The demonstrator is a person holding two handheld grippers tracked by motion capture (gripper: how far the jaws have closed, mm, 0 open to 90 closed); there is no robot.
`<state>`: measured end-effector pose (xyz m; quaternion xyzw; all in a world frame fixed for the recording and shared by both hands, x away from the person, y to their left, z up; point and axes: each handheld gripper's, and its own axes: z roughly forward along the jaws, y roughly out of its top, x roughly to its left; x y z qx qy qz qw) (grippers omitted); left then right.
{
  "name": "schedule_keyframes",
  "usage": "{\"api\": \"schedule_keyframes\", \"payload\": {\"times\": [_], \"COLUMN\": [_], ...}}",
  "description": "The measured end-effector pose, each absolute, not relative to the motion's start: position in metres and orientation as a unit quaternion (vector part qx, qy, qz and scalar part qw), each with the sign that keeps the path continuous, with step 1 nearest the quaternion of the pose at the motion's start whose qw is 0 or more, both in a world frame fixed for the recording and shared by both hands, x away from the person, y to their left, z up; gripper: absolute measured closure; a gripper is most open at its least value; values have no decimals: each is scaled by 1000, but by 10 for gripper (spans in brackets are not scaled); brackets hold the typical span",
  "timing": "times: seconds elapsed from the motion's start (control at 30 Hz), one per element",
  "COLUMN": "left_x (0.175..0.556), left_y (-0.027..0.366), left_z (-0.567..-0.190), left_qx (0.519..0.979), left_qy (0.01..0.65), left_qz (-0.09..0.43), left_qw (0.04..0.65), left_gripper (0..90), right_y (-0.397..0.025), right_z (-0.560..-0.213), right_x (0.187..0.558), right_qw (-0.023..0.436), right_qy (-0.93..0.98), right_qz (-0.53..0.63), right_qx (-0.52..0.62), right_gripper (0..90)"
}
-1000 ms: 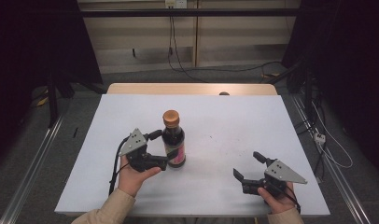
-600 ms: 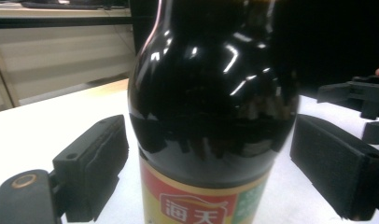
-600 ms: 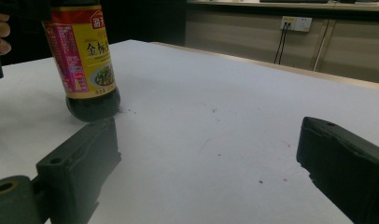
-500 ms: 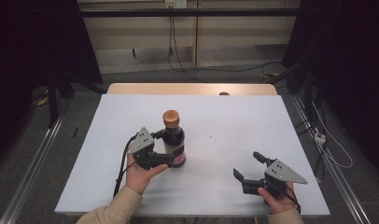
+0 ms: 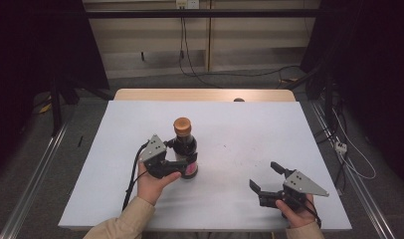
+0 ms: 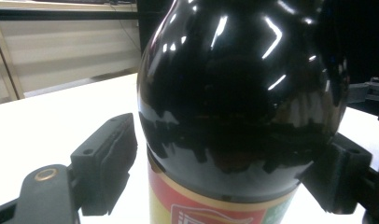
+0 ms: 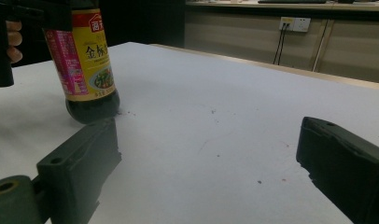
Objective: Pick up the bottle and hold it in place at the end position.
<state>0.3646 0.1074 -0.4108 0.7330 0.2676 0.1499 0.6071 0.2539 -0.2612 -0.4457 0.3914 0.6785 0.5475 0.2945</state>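
Okay, from the high view I see my left claw (image 5: 182, 167) around the dark sauce bottle (image 5: 184, 149), standing upright left of centre on the white surface (image 5: 230, 129); my right claw (image 5: 267, 178) sits near right, jaws spread. Left gripper view: the bottle (image 6: 239, 107) fills the gap, right jaw touching, left jaw just off. Right gripper view: jaws wide apart, bottle (image 7: 85, 65) far left.

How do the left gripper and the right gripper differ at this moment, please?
The left gripper has its jaws on either side of the dark bottle; the right gripper has open jaws with nothing between them. The left is at the table's middle, the right near the front edge. Both are hand-held, with grey plates on top.
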Motion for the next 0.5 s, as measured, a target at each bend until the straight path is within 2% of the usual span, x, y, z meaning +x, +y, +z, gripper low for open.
{"api": "schedule_keyframes", "payload": {"times": [0.5], "left_x": [364], "left_y": [107], "left_z": [-409], "left_qx": [738], "left_qy": [247], "left_qz": [153], "left_qw": [609], "left_gripper": [263], "right_y": [-262], "right_z": [-446], "right_x": [254], "right_qw": [294], "right_qy": [679], "right_qz": [546], "right_qx": [393], "right_gripper": [51]}}
